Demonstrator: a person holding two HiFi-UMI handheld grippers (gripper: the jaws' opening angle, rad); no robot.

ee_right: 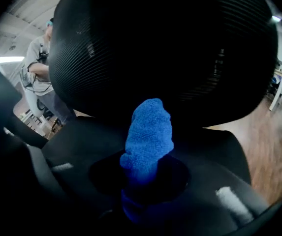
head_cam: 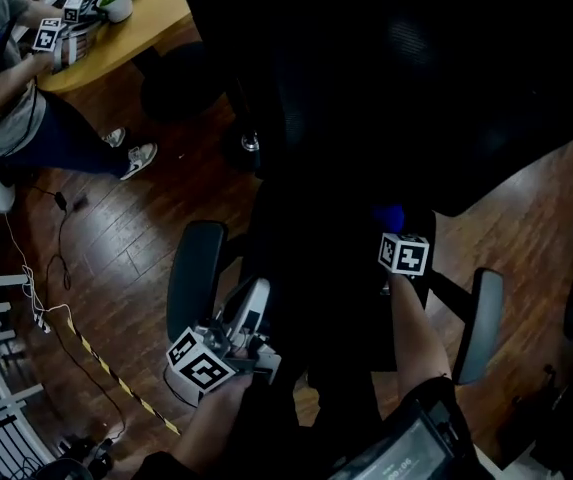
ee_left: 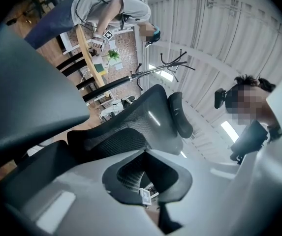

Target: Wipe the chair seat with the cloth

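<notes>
Cloth (ee_right: 148,132) clamped in right tool (ee_right: 148,149) near chair seat (ee_right: 81,132), left tool (ee_left: 153,200) closed on nothing; wiping seemingly not started, whole seat left.

Head view is dim. The chair seat (head_cam: 331,303) reads near-black with its detail lost, and only the wood floor (head_cam: 146,248) and the table corner (head_cam: 151,18) catch light.

My left gripper view is bright, lit by a ceiling strip light (ee_left: 228,131), but the nearest foreground is soft.

My right gripper view is underexposed, and only the blue cloth (ee_right: 149,132) shows colour.

Both gripper views bend at the edges and have black corners.
</notes>
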